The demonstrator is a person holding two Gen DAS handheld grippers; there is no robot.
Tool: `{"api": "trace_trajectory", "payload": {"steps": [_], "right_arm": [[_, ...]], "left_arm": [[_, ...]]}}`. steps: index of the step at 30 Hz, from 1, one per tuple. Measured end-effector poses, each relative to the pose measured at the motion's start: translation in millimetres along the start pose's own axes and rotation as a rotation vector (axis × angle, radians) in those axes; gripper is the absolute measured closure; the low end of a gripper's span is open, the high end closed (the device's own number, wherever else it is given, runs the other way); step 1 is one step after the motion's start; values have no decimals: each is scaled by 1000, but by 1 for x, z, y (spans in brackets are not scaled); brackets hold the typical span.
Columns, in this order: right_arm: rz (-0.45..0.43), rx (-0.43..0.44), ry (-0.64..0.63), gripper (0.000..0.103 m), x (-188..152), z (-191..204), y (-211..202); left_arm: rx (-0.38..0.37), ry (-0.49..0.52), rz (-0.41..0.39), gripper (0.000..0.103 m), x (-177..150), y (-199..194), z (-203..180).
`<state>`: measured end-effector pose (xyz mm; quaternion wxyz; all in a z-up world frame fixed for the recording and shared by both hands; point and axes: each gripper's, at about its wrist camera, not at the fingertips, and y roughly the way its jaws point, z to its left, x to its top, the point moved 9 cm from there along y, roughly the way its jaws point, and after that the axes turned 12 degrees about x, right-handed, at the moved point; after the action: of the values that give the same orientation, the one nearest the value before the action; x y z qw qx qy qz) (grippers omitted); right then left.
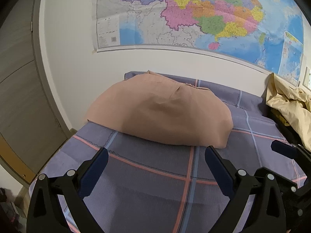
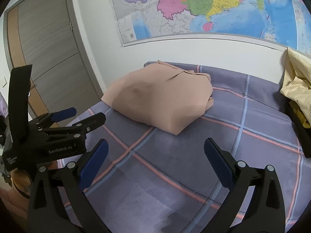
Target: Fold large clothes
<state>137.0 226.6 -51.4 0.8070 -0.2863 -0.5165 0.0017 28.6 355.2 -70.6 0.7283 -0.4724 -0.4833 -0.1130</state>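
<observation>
I see a smooth matt pink cloth garment [image 1: 159,112] on a ribbed woven checked sheet [image 1: 147,190], below a glossy paper map [image 1: 194,13].

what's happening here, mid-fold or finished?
Looks finished or between items. A person holds two claws over a bed; the left claw and right claw are both open and hold nothing. The pink garment lies in a compact folded bundle on the plaid bedsheet, near the wall. A crumpled yellow cloth sits off to the right, untouched.
</observation>
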Motion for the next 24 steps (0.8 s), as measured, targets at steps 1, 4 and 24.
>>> {"api": "trace_trajectory", "payload": {"steps": [1,4,24], "right_arm": [[-1,0,0,6,0,1,-1],[-5,1,-2,6,-2,2,-4],[-16,5,-10,6,-2,10,-13]], "left_arm": [[-2,-3,2,7,-1,0,0],[-3,-9,4,7,-3,-2,1],[-1,0,-7,7,-7,-12,-1]]}}
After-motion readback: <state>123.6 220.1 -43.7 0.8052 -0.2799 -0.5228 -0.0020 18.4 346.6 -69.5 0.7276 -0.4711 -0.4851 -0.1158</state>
